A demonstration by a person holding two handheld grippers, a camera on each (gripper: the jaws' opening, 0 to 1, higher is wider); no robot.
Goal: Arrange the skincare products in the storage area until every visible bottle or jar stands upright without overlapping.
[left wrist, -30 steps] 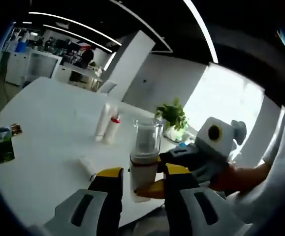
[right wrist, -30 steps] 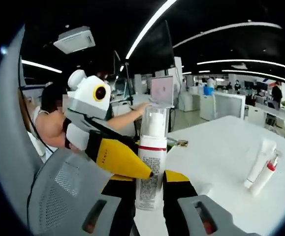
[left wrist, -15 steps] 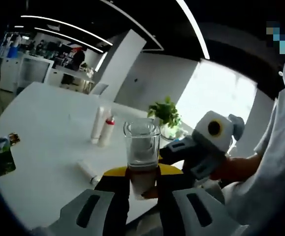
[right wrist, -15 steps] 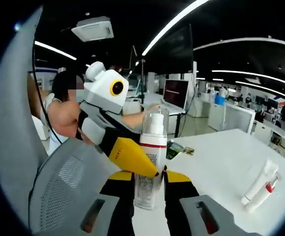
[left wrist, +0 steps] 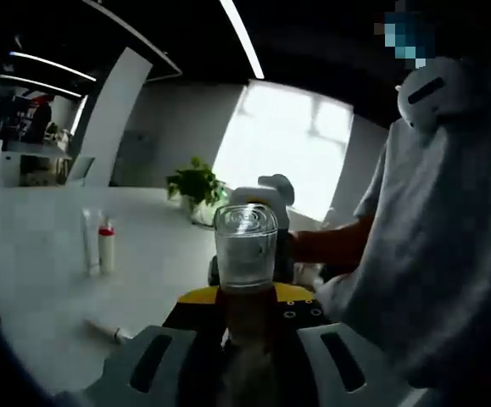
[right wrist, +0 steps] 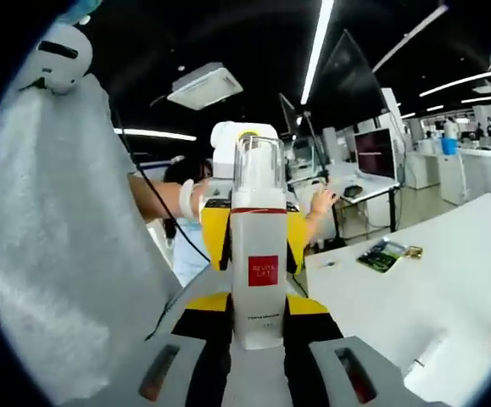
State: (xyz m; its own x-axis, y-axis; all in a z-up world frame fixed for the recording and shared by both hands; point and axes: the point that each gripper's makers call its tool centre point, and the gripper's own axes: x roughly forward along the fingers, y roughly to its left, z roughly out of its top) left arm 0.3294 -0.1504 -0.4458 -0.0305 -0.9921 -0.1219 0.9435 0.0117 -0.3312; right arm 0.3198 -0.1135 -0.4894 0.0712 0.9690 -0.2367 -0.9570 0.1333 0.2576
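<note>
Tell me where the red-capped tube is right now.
In the left gripper view, the red-capped tube stands on the white table, left of the held bottle, beside a taller white tube.

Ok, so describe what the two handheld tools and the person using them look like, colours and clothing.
Each tool has two grey jaw housings with a dark oval slot apiece, black inner faces and yellow caps at the tips: the left tool, the right tool. Seen from the left gripper view, the right one carries a white body. The person wears a light grey short-sleeved top.
</note>
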